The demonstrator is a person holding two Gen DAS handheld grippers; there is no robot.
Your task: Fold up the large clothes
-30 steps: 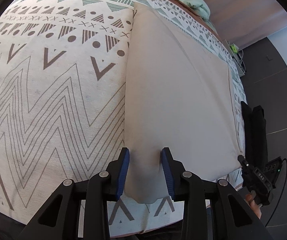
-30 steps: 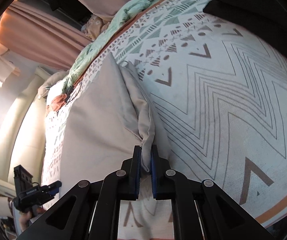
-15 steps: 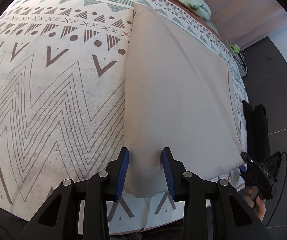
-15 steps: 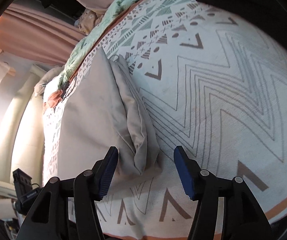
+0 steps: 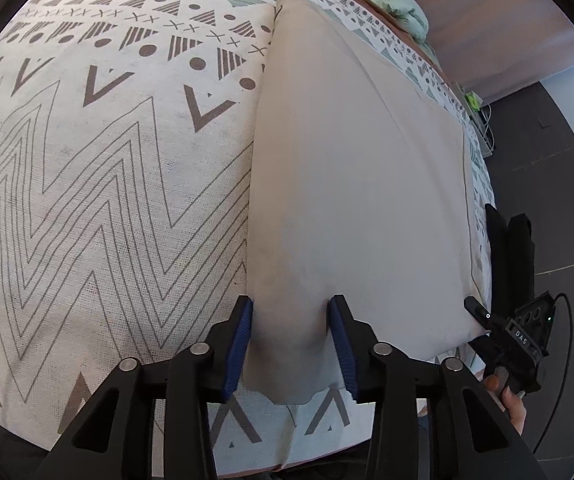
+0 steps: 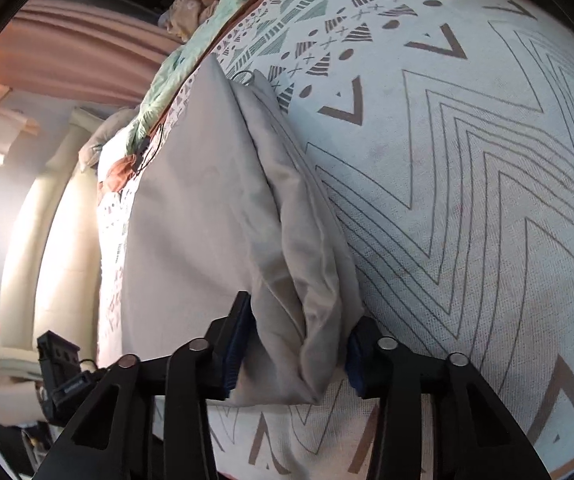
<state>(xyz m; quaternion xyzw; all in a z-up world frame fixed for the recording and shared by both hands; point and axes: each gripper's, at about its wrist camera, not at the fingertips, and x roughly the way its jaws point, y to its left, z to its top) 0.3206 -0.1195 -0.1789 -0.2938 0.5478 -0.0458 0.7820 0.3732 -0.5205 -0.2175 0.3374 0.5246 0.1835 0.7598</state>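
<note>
The beige folded cloth (image 5: 359,184) lies flat on the patterned bedspread (image 5: 99,184), near its front edge. The left gripper (image 5: 290,344) is spread apart, jaws astride the cloth's near left corner, gripping nothing. The right gripper (image 6: 299,354) is likewise parted around the near right corner (apparently positioned for a fresh grasp). The right view shows stacked, puffed layers along that edge; the left view shows only a smooth top and the other gripper alongside.

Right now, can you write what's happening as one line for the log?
step: gripping folded beige cloth | left tongs: open around near corner | right tongs: open around bunched corner | surface: patterned bedspread
</note>
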